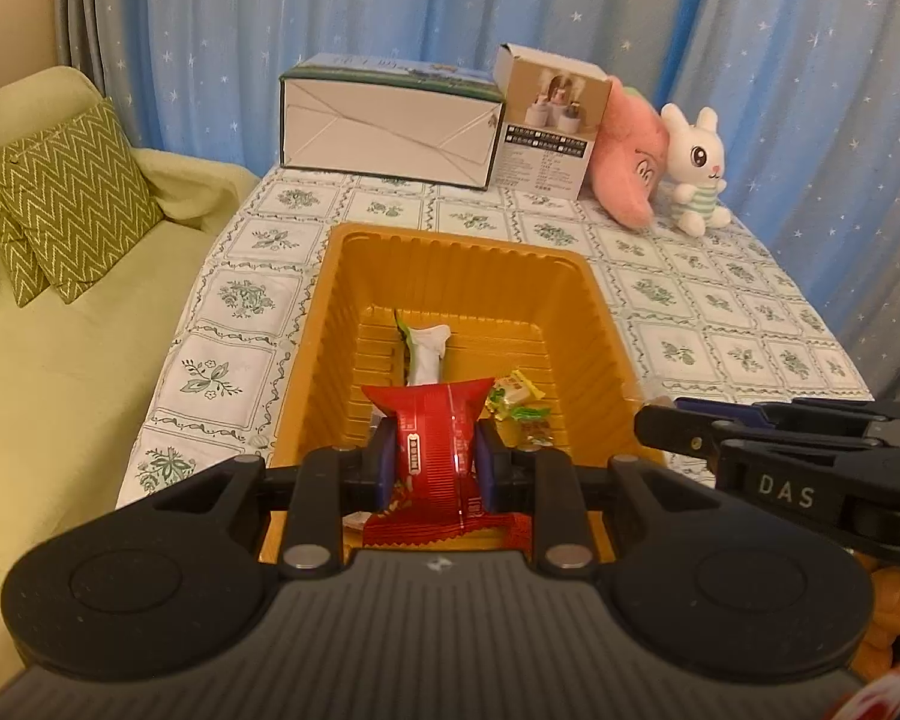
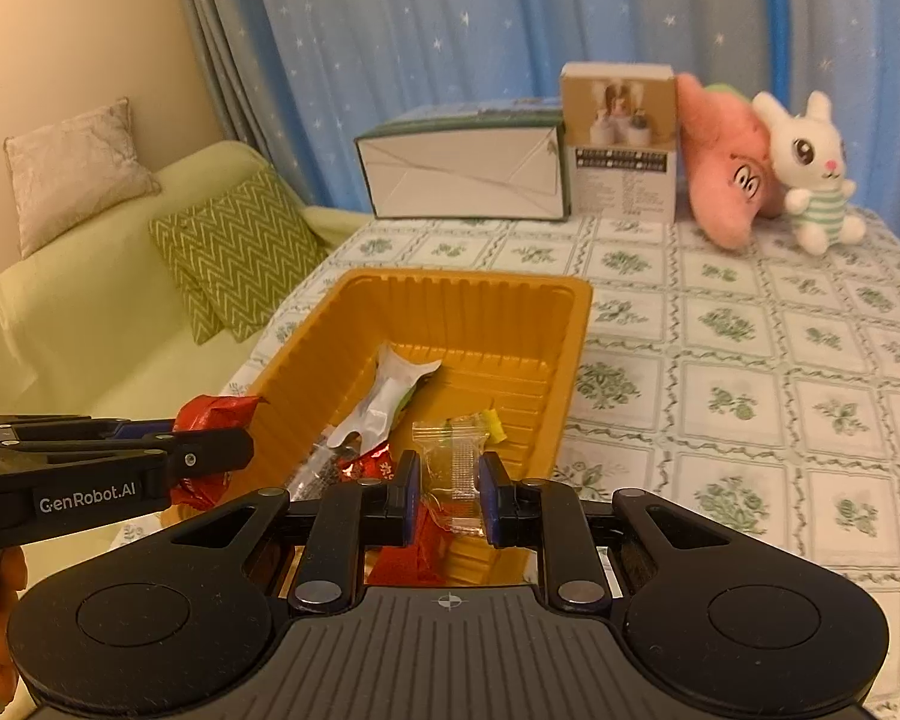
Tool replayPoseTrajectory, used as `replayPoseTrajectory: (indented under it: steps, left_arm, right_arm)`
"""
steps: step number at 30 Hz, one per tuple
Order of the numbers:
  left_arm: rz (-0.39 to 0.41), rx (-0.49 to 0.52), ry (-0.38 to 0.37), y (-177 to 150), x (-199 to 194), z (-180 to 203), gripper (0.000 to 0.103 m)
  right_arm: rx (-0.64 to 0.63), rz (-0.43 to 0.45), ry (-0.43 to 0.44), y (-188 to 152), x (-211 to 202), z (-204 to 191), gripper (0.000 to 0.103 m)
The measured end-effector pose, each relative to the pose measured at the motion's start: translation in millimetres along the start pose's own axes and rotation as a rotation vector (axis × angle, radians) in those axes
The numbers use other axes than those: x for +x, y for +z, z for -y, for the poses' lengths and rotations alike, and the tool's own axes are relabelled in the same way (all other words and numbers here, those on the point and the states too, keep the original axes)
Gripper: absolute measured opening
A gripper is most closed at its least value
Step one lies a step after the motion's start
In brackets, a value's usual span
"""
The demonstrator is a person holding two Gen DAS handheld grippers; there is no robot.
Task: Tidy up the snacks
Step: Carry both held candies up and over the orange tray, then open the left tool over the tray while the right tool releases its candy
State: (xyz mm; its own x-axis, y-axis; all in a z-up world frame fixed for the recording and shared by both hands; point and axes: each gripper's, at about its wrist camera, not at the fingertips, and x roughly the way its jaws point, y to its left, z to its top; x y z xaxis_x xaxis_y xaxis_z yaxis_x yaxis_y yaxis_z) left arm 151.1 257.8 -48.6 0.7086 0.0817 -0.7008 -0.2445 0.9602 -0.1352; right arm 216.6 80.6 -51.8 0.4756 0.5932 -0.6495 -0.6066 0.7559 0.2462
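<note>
An orange plastic tray [image 1: 462, 252] stands on the patterned tablecloth, also in the right wrist view [image 2: 468, 291]. My left gripper [image 1: 437, 468] is shut on a red snack packet [image 1: 435, 450] and holds it over the tray's near end. My right gripper [image 2: 449, 495] is shut on a clear-wrapped snack [image 2: 453, 468] over the tray's near right part. In the tray lie a white packet [image 1: 429, 354], small yellow-green candies [image 1: 519, 402] and red wrappers [image 2: 369, 468]. The left gripper with the red packet [image 2: 210, 420] shows at left in the right wrist view.
A long white box [image 1: 384, 132], a small carton [image 1: 546, 126], a pink plush [image 1: 630, 156] and a white rabbit plush [image 1: 696, 168] stand at the table's back. A green sofa with zigzag cushions [image 1: 66, 198] lies to the left. Blue curtains hang behind.
</note>
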Motion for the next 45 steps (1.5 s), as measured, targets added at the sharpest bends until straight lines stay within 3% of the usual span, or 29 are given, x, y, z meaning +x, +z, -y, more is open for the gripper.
replayPoseTrajectory:
  steps: [9,11,13,45]
  left_arm:
    - [-0.025,0.002,-0.020,3,26,-9,0.024]
    - [-0.032,0.006,-0.022,3,29,-10,0.030]
    - [-0.025,0.004,-0.031,2,28,-10,0.036]
    - [-0.008,-0.018,-0.020,-5,19,-15,0.046]
  right_arm:
    - [0.025,-0.033,0.002,7,28,6,0.021]
    - [0.027,-0.035,0.004,6,31,6,0.021]
    - [0.031,-0.036,0.005,6,32,7,0.021]
    - [0.031,-0.023,0.014,19,37,2,0.021]
